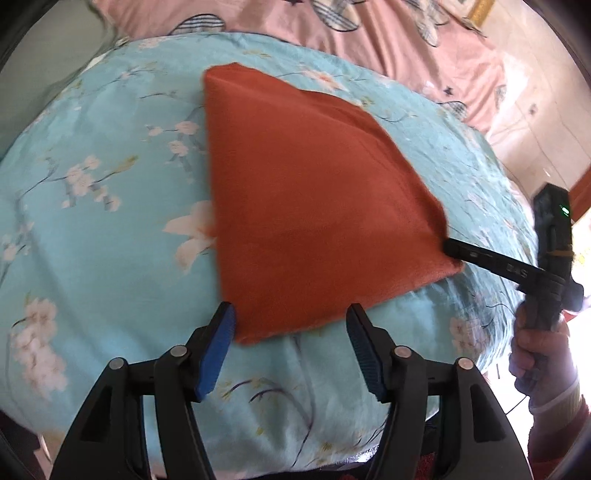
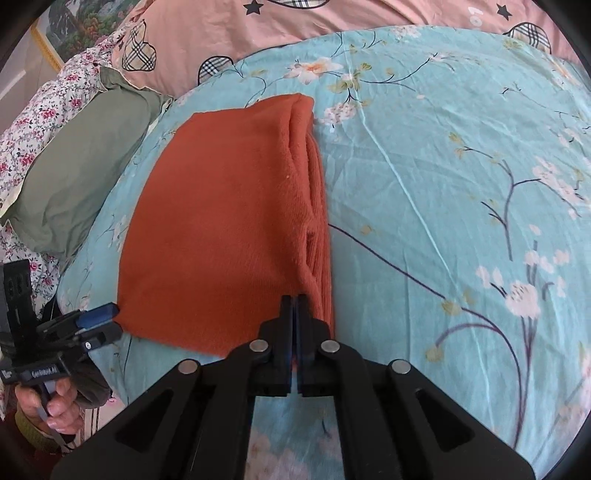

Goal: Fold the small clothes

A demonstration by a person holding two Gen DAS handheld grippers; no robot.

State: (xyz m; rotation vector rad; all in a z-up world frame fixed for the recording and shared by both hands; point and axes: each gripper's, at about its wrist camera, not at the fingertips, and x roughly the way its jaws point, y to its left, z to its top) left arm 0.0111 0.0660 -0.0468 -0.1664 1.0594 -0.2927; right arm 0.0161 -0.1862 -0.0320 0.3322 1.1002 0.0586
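Folded rust-orange knit garment (image 2: 225,229) lying on a turquoise floral bedsheet (image 2: 443,184), soft and fuzzy on top, ribbed layers stacked along its right edge. Only from the right wrist: a plump olive-green pillow (image 2: 77,173) far left, a framed landscape picture (image 2: 70,26), and the garment's layered edge. Only from the left wrist: the flat top as a broad trapezoid. Left gripper (image 1: 291,317) with blue pads apart, straddling the near edge, not pressing. Right gripper (image 2: 294,301) pinched together on the garment's near right corner. Small lettering on both handles, unreadable.
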